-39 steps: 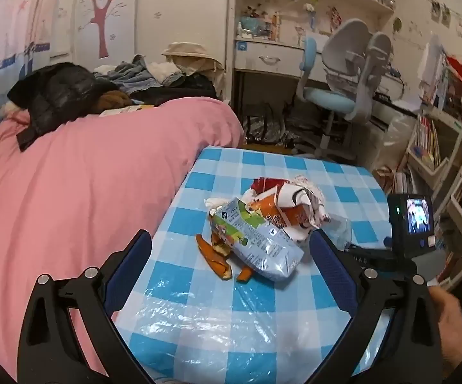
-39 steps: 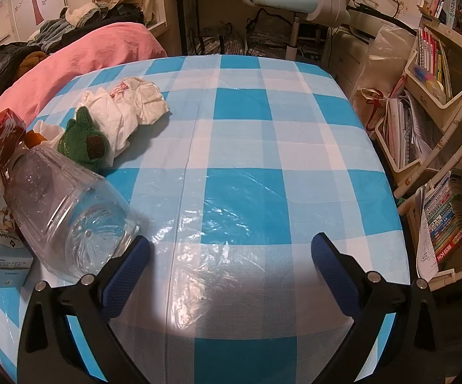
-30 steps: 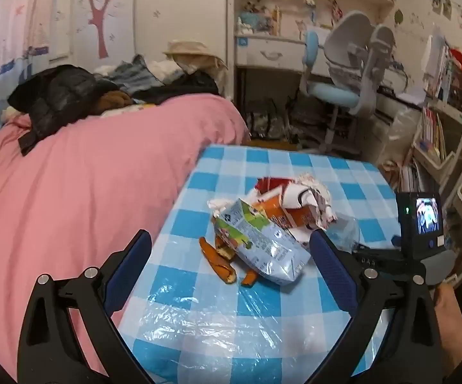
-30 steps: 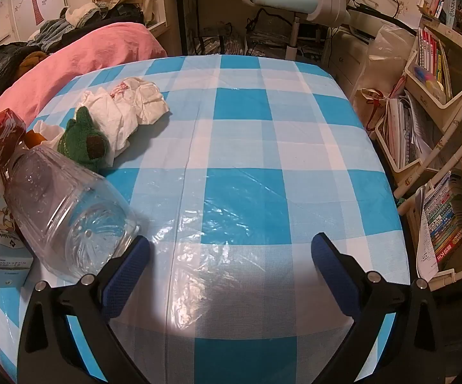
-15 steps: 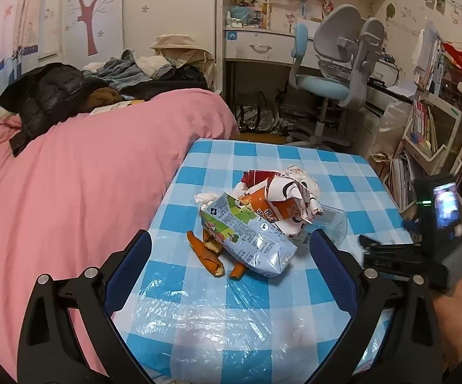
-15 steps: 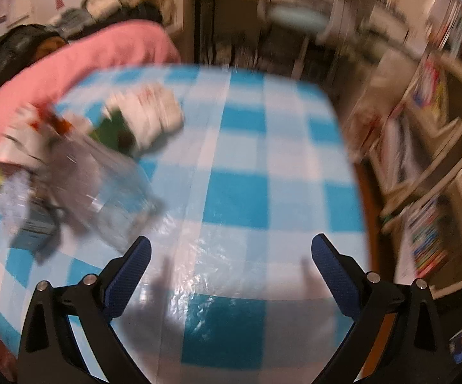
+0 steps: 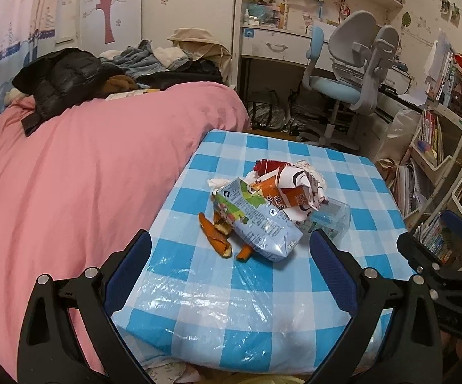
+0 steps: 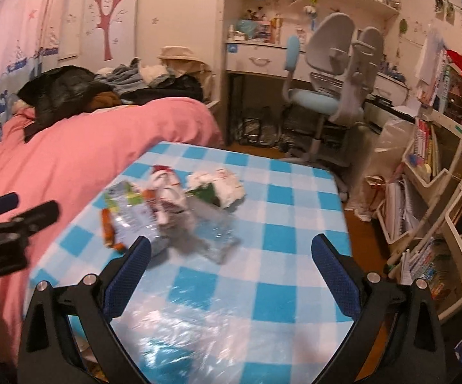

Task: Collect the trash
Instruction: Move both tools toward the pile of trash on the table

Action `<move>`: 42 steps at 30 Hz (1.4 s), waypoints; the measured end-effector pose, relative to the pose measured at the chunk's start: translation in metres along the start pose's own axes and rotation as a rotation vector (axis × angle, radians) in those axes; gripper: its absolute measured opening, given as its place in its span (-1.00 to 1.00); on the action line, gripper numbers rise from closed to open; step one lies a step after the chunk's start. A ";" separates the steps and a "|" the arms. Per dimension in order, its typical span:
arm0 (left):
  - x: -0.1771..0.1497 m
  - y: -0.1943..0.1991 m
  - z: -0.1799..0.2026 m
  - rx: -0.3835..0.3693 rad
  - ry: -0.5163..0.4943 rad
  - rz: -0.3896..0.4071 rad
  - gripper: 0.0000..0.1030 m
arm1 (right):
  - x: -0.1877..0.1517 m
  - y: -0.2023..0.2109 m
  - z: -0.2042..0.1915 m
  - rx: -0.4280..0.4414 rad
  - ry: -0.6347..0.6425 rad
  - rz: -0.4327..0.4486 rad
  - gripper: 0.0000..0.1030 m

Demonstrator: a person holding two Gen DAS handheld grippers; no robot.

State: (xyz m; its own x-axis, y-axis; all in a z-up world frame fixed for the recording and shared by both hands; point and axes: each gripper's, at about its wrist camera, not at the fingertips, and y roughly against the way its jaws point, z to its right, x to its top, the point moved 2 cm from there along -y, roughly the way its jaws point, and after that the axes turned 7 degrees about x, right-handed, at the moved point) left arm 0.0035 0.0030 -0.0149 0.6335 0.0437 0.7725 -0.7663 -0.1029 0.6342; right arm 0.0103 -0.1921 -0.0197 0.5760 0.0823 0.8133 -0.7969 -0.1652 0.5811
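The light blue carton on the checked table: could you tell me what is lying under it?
Orange peel pieces stick out from under the light blue carton at its left edge, on the checked tablecloth. Whatever else lies beneath the carton is covered.

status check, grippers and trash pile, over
Left gripper open, empty. Right gripper open, empty. Trash pile untouched on checked table. Nothing blocking.

A glossy plastic sheet (image 7: 231,291) is gleaming over the checked table at lower centre; a printed carton (image 7: 256,220) is looking waxy, the bottle (image 7: 333,217) clear plastic, the pink bedcover (image 7: 86,172) at left matt cloth.
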 end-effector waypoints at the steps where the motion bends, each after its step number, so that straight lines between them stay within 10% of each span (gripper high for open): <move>1: 0.000 0.000 0.000 0.003 -0.004 0.001 0.85 | 0.000 0.003 -0.004 -0.003 0.013 0.003 0.87; 42: 0.004 -0.004 -0.005 0.022 -0.007 0.003 0.85 | 0.002 0.006 -0.008 -0.039 0.055 0.019 0.87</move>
State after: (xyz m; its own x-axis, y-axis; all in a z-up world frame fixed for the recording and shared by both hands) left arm 0.0087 0.0083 -0.0144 0.6322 0.0360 0.7739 -0.7655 -0.1248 0.6312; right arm 0.0053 -0.1846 -0.0143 0.5508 0.1338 0.8238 -0.8146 -0.1284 0.5656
